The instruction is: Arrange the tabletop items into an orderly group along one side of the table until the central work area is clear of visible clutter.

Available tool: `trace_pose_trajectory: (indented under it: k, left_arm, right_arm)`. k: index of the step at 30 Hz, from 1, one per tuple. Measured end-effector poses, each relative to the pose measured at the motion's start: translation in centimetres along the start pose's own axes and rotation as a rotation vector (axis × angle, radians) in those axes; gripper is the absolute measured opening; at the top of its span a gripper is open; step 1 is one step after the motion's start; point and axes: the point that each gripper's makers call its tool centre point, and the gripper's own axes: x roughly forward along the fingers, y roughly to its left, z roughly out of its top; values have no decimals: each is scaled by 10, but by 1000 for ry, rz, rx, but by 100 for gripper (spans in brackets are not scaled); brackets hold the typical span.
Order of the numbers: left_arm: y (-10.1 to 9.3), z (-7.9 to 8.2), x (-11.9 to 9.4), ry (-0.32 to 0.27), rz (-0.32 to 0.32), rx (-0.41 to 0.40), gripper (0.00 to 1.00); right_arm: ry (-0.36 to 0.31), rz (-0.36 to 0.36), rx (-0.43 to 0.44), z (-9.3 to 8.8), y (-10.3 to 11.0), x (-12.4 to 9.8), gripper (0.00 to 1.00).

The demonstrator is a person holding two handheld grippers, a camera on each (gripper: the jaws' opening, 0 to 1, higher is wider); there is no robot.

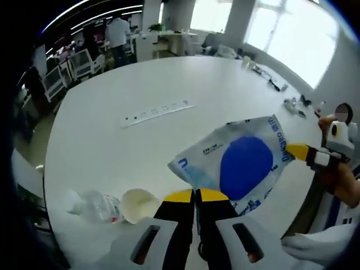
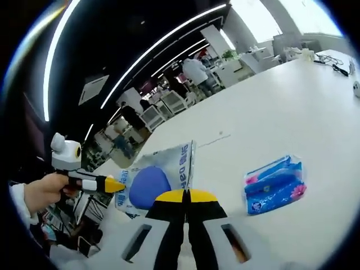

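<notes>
The left gripper (image 1: 196,195) had its two yellow-tipped fingers pressed together on the near edge of a white plastic bag with a big blue circle (image 1: 239,163). In the right gripper view, the right gripper (image 2: 185,196) also had its fingers squeezed tight, pinching the other edge of the same bag (image 2: 154,183). The bag hung stretched between both grippers, above the round white table (image 1: 140,90).

In the left gripper view, a clear plastic water bottle (image 1: 93,205) lay on its side to the left of the fingers, with a small white paper cup (image 1: 138,204) just beside it. A long white power strip (image 1: 157,112) sat far past the fingertips.

In the right gripper view, a blue and pink pack of tissues (image 2: 275,184) lay on the table to the right of the fingers.
</notes>
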Motion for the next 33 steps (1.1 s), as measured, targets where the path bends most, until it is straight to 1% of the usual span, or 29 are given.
trace_pose_trajectory:
  k: [10,17,19,22,24,25,26,27,29,31,33]
  left_arm:
    - [6,-9,24,39,3,-8,0]
    - [16,-19,45,80,51,44,0]
    - [17,-21,49,81,54,42,0]
    - [21,-23,60,88,59,27,0]
    - [22,-25,66,92,61,24,0]
    - [22,-26,70,98,61,24,0]
    - [23,-30,76,118,70,36,0]
    - [27,-33,78,136,86,68,0]
    - [30,-37,86,159,105,109,0]
    - [33,-38,103,171,107,129,0]
    - [35,-40,108,176,110,136,0]
  right_arm:
    - [39,-13,-6,-9,-16,17,0]
    - [81,-26,-15,-22,-27,37,0]
    - [89,-29,-15,-23,-31,41,0]
    - [113,-37,-43,-27,-38,50,0]
    - [132,-56,-96,-31,-45,55,0]
    - [133,-60,-104,-31,-45,56,0]
    - [138,-61,-112,-34,-46,60,0]
    - [147,-61,-114,-37,-46,62,0]
    - [169,-61,-133,-43,-49,69,0]
    - [184,-68,-152,-47,-52,74,0]
    - [195,-70,-154,-49,-57,79,0]
